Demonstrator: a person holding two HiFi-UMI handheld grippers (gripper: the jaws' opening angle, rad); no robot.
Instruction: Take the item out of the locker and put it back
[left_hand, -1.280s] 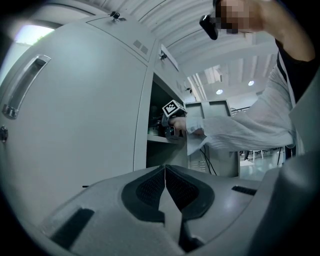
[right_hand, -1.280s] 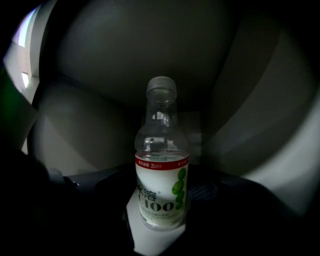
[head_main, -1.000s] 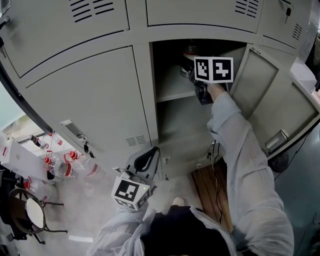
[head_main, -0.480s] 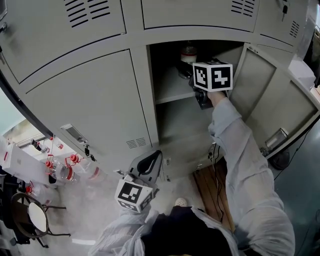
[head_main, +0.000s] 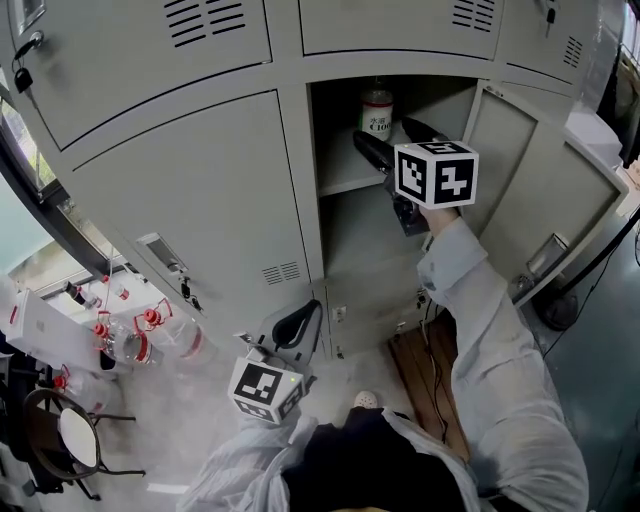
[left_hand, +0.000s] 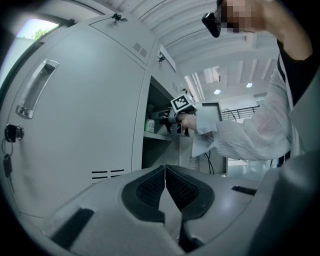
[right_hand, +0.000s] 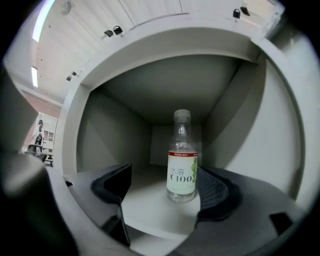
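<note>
Locker bank (head_main: 180, 190): grey metal doors fill the upper half of the head view. One compartment at the upper centre is open, and its door (head_main: 530, 190) is swung out to the right.
Shelf (head_main: 345, 185): it divides the open compartment, and the task's thing stands on it, toward the back.
Right gripper (head_main: 395, 140): it is held level at the mouth of the open compartment. Its jaws are spread wide and have just been opening. No pad presses on anything.
Left gripper (head_main: 290, 335): it is low in the centre of the head view, before the closed doors and well apart from the shelf. In its own view the left gripper (left_hand: 165, 187) has its pads pressed together, with nothing between them.
Bottle (head_main: 377, 108): clear, with a white cap and a green and white label. It stands upright and free on the shelf.
Relation for the next move: in the right gripper view the bottle (right_hand: 182, 160) is straight ahead, a little right of centre and close to the right pad. Its long axis is vertical. The head view shows it deeper than the fingertips. The right hand is by far the nearer one. I judge that a straight pull back clears it, while a drift to the side could tip it.
Change from the earlier frames: a second ago the right gripper reached deeper, at the bottle. Now it is drawn out toward the opening, and the label shows.
</note>
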